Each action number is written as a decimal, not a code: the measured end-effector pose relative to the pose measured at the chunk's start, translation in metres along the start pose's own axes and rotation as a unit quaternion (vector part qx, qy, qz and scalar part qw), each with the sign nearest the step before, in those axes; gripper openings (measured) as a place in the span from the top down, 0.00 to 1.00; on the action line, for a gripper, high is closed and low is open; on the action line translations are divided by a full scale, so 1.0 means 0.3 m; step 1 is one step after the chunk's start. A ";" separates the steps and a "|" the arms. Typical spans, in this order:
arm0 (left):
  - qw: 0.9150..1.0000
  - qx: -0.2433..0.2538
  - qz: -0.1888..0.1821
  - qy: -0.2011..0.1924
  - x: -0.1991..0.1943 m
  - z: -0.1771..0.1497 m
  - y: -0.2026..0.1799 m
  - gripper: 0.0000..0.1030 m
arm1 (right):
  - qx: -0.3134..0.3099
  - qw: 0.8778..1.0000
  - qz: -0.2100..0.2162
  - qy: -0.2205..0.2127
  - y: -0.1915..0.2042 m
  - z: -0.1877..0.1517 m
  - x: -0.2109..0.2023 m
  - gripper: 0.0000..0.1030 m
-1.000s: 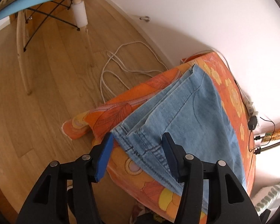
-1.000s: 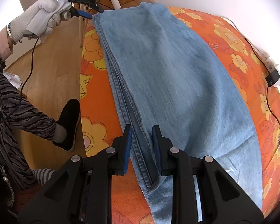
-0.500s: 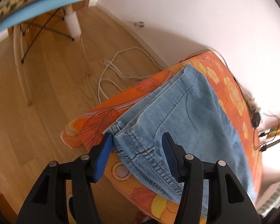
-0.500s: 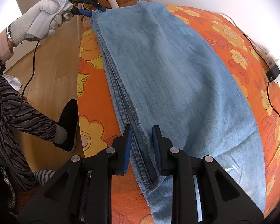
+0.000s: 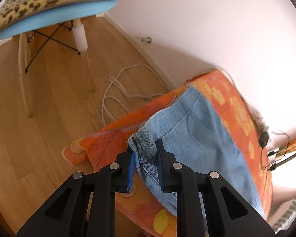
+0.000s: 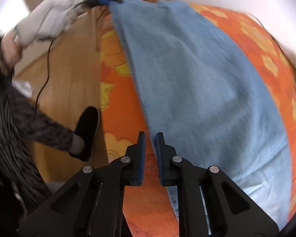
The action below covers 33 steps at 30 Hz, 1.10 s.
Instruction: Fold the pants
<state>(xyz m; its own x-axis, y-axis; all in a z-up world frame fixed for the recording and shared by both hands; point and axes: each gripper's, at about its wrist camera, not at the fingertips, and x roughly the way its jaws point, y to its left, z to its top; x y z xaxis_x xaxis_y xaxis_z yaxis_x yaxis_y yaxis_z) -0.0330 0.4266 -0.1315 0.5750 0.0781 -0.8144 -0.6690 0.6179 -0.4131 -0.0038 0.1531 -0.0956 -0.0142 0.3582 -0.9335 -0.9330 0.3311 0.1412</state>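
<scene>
Light blue denim pants point(image 5: 197, 138) laid lengthwise along the bed point(image 5: 236, 108), over an orange flowered cover, close to the bed's near long edge. One end at the bed's corner by the wooden floor point(image 5: 49, 118), lifted slightly off the cover there.

Left tongs point(image 5: 145, 148): just been closing, now narrow and clamped on the stitched hem at that corner, denim bunched between the blue pads. In the right wrist view, seen again at the far end of the pants point(image 6: 197, 79), held by a white-gloved hand point(image 6: 49, 21), blurred.

Right tongs point(image 6: 149, 136): also just been closing, now narrow with a slim gap left. Placed at the near long edge of the pants, with the denim edge running up to the gap and under the right-hand finger, orange cover showing through between the pads lower down. Cannot tell whether the pads press on the cloth; much blur here.

Beyond the bed's corner, on the floor: a looped white cable point(image 5: 116, 90) and a blue chair point(image 5: 49, 13) with a leopard-print cushion. At the bed's far long edge near the wall, a black plug point(image 5: 263, 138). Beside the near edge, a black shoe point(image 6: 86, 126) on the floor.
</scene>
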 end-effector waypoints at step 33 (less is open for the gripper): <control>0.993 -0.011 -0.108 -0.042 -0.152 0.008 -0.045 0.83 | 0.273 0.960 0.020 -0.053 -0.436 0.005 -0.121 0.57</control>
<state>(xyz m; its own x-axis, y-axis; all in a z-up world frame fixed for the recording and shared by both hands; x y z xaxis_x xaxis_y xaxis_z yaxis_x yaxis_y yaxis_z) -0.0490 0.4166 -0.0880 0.7428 0.0102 -0.6694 -0.5350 0.6102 -0.5843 0.1193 0.0979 -0.0797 0.0184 0.4573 -0.8891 -0.6039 0.7139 0.3546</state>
